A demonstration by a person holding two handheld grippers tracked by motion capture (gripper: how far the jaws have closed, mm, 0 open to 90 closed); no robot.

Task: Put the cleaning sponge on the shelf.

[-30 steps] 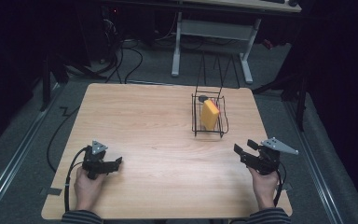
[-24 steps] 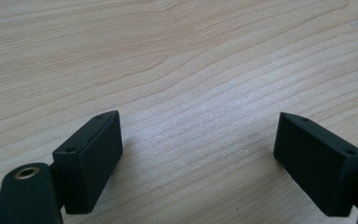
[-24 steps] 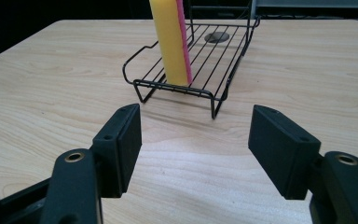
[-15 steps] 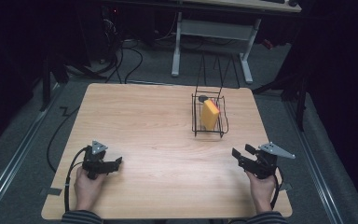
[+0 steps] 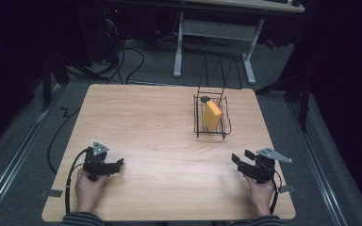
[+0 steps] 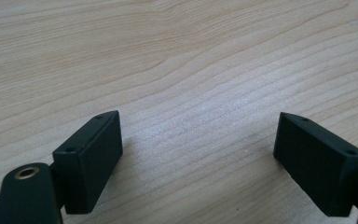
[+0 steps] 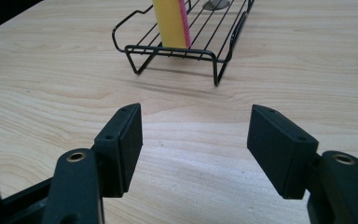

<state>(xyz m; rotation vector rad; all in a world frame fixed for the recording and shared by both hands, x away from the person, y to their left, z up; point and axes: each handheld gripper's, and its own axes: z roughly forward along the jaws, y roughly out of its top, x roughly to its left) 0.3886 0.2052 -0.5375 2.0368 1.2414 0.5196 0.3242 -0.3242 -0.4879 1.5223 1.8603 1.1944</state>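
Observation:
A black wire basket (image 5: 211, 135) stands on the wooden table (image 5: 155, 122), right of the middle. A yellow sponge with a pink face (image 5: 212, 115) stands upright in it, beside a small dark round thing (image 5: 205, 99). My left gripper (image 5: 119, 165) rests near the front left edge, open over bare wood (image 6: 198, 154). My right gripper (image 5: 242, 157) is near the front right edge, open, and points at the basket (image 7: 177, 49) and the sponge (image 7: 168, 23). Its jaws (image 7: 196, 144) have just closed a little, with nothing between them.
Behind the table stands a white-legged desk (image 5: 217, 33), with cables (image 5: 122, 56) on the grey floor. A cable (image 5: 70, 174) trails from the left gripper over the table's front edge. Bare wood lies between both grippers and the basket.
The right gripper has sunk a little towards the table at the front right. The left gripper, basket and sponge have stayed put.

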